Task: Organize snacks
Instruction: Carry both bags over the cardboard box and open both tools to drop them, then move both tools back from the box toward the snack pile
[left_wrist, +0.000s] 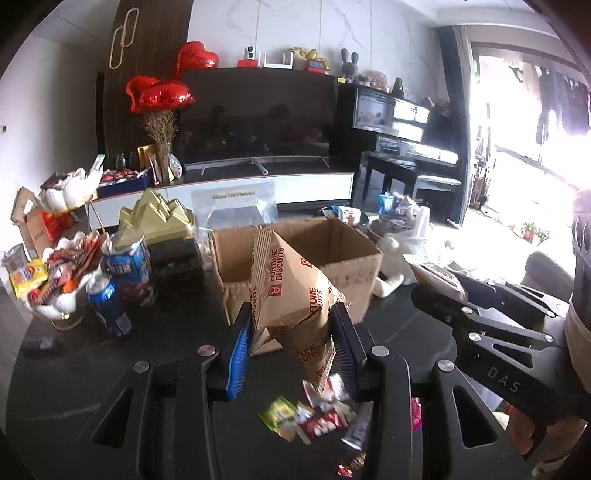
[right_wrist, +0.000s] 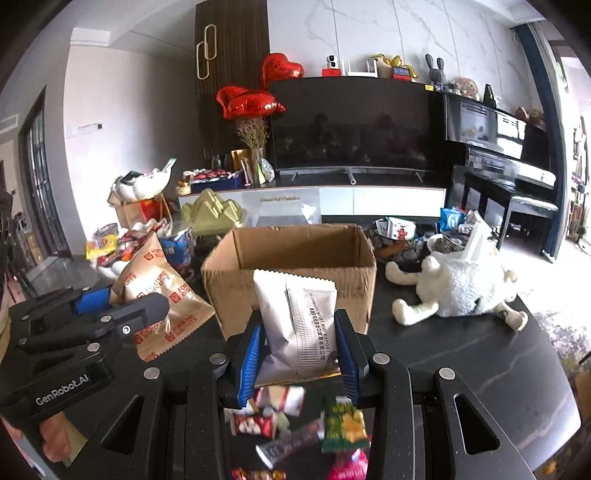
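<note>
My left gripper (left_wrist: 291, 339) is shut on a brown Fortune Biscuits bag (left_wrist: 291, 291), held upright in front of the open cardboard box (left_wrist: 354, 273). It also shows in the right wrist view (right_wrist: 162, 295) at the left. My right gripper (right_wrist: 299, 350) is shut on a silver snack bag (right_wrist: 299, 317), also just in front of the cardboard box (right_wrist: 236, 291). Small loose snack packets (left_wrist: 314, 417) lie on the dark table below both grippers, also seen in the right wrist view (right_wrist: 303, 424). The right gripper body (left_wrist: 491, 332) shows at the right of the left wrist view.
A tiered stand of snacks (left_wrist: 55, 273) and blue cans (left_wrist: 129, 266) stand left of the box. A white plush toy (right_wrist: 461, 291) lies right of it. A gold ornament (left_wrist: 159, 218) and a clear bag (left_wrist: 236, 206) are behind. A TV cabinet and piano stand beyond.
</note>
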